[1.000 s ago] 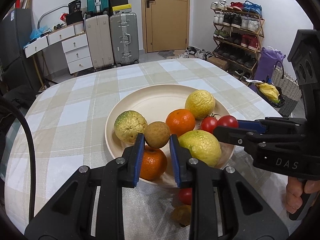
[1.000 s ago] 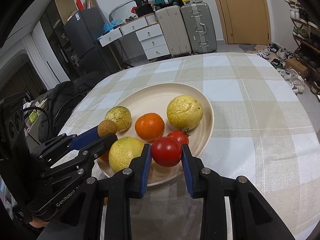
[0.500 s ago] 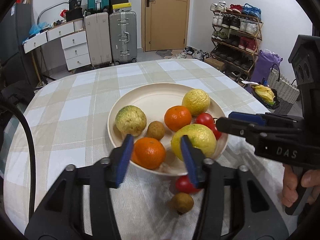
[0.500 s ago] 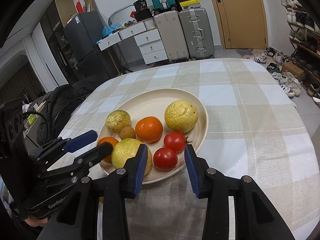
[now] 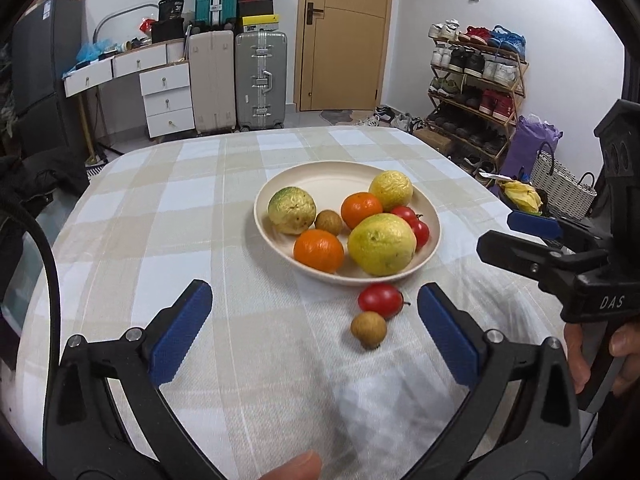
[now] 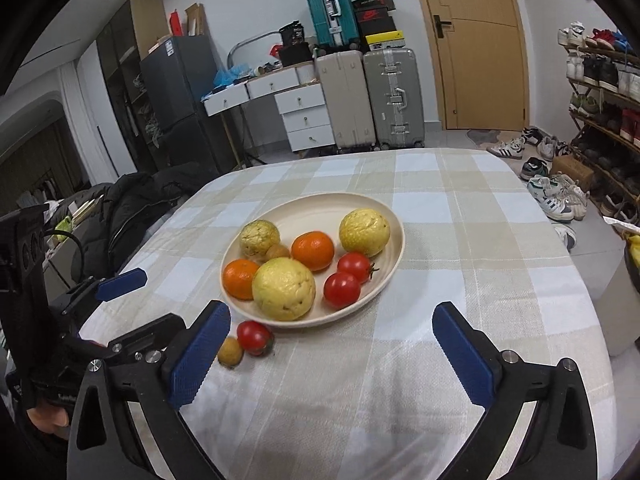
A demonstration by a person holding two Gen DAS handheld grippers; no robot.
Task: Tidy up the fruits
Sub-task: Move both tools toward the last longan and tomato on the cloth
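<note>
Left tongs are spread wide and hold nothing. They hang low over the surface, near its front. Right tongs are spread wide too, and they are empty.

Most fruit sits in the plate. Going left to right in the left view, there is a green-yellow fruit, a small brown fruit, an orange, another orange, a big yellow fruit, a smaller yellow fruit and two tomatoes.

Two fruits are not in the plate yet. A loose tomato lies on the cloth, just in front of the plate rim. A loose brown fruit lies right beside it, nearer the tongs. They look like they touch.

I think the step now is to go for these two. Both pairs of tongs are open and ready. The next move needs one pair to come down around one small fruit and close softly. The two are so close that a finger could bump the other one and make it roll.

To the left of the plate the cloth is bare, so there is lots of room. On the right, the two pairs of tongs are near each other and could knock together. The front edge of the surface is not far from the loose fruit, so a roll that way would be bad. The plate still has open room at the back.
</note>
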